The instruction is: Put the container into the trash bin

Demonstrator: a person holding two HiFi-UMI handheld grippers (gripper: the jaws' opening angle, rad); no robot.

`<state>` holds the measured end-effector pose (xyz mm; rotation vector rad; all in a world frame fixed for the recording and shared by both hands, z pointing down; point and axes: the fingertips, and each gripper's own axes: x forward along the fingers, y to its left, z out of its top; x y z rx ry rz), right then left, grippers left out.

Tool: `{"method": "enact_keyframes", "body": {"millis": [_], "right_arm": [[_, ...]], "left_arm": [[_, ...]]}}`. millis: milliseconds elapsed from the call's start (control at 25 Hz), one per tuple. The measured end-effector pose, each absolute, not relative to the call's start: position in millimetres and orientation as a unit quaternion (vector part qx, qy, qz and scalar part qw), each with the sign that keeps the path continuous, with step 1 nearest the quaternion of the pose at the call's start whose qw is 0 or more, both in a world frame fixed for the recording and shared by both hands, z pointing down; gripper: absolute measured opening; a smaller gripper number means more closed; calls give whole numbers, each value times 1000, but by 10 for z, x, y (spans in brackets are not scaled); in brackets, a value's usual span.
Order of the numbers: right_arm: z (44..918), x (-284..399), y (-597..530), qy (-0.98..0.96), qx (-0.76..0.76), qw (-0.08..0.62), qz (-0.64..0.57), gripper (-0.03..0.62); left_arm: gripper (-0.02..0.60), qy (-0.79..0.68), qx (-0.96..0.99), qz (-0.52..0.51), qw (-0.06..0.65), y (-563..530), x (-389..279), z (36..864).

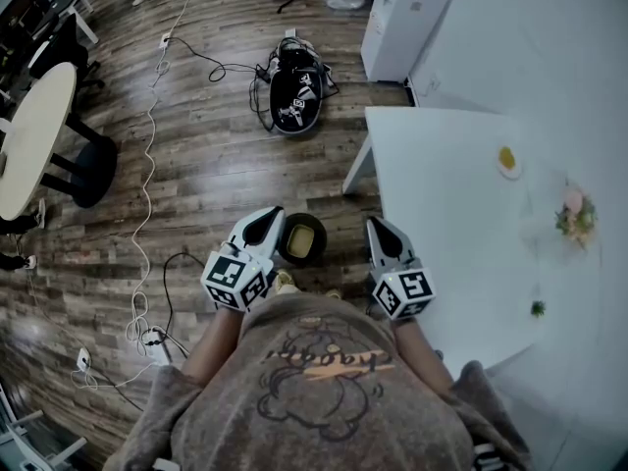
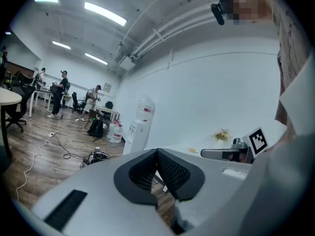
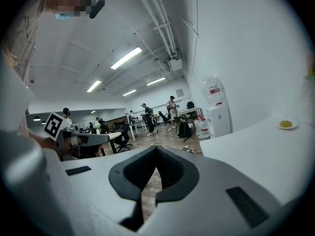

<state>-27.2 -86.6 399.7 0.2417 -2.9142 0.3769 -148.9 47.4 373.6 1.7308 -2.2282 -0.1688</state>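
Currently my left hand-held gripper (image 1: 267,216) and right hand-held gripper (image 1: 377,226), both pinched together and empty, flank the round dark trash bin (image 1: 286,243) at lower centre. A yellowish thing (image 1: 305,235) lies inside it. A small yellow dish (image 1: 507,160) sits on the white tabletop (image 1: 442,204) at right. Either may be the container: already binned, or awaiting pickup.

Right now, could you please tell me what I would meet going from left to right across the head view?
Round table → left gripper → bin → right gripper → plate → flowers.
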Motion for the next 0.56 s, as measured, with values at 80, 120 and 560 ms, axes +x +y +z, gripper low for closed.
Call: {"method": "enact_keyframes", "body": {"millis": [80, 120, 560], "right_arm": [[4011, -266, -863, -984, 80, 96, 128, -6], [4014, -265, -859, -984, 80, 97, 128, -6], [3976, -265, -846, -982, 77, 108, 136, -6]], "left_arm": [[3, -779, 603, -59, 157, 475, -1478, 3742], [3, -780, 603, -60, 158, 477, -1474, 3741], [3, -784, 597, -62, 159, 454, -1435, 3752]]}}
